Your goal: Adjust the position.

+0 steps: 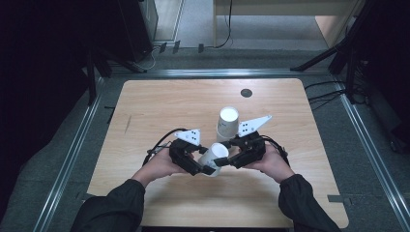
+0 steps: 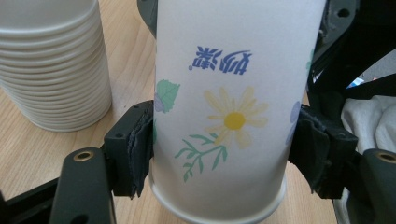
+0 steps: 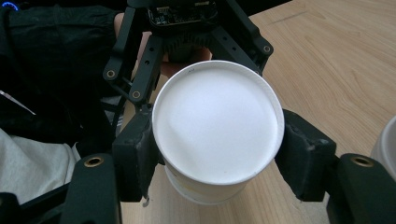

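At the near middle of the wooden table (image 1: 159, 101), the left gripper (image 1: 207, 168) and right gripper (image 1: 223, 162) each clamp the same paper cup (image 1: 214, 155), jaws closed partway against its sides. Judged from this, pulling apart calls for light, even pressure so the thin wall won't buckle. The cup is white with a yellow daisy and blue print; the stack of cups (image 1: 226, 123) stands just beyond.

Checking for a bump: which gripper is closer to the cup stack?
Right. The right gripper sits just below the cup stack; the left gripper is farther, lower left. Both clamp the cup.
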The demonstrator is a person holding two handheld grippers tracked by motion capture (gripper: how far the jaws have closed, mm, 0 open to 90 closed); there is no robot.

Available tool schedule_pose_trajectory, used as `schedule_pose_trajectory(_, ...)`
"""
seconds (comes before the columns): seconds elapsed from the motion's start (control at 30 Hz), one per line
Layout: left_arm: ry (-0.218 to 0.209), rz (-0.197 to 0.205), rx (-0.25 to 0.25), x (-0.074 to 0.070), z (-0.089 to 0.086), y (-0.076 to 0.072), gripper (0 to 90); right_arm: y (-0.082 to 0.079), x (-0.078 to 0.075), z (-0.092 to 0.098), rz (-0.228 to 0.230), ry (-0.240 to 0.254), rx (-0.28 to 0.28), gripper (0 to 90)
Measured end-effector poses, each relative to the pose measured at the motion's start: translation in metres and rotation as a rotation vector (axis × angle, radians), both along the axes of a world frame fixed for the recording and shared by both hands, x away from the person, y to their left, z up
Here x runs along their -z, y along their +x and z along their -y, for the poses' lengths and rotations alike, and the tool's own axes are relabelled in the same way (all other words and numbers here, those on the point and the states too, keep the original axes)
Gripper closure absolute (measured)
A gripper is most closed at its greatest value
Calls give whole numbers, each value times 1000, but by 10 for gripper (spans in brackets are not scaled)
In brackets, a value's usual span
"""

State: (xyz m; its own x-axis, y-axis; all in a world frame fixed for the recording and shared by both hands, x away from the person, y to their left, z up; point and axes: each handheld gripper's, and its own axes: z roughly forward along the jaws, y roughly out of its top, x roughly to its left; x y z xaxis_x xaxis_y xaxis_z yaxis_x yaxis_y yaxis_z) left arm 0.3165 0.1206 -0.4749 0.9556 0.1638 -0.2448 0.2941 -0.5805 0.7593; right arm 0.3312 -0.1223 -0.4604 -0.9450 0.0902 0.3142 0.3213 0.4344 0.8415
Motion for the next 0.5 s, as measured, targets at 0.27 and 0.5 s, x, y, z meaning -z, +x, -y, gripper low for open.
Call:
schedule_pose_trajectory(0.27,1,21,3,-1,-1,-1,301,0,0,1,-6,4,4,354)
schedule_pose_trajectory(0.5,7,13,-12,-1,-2,0,299,-1,-1,2,4,-3,11,288)
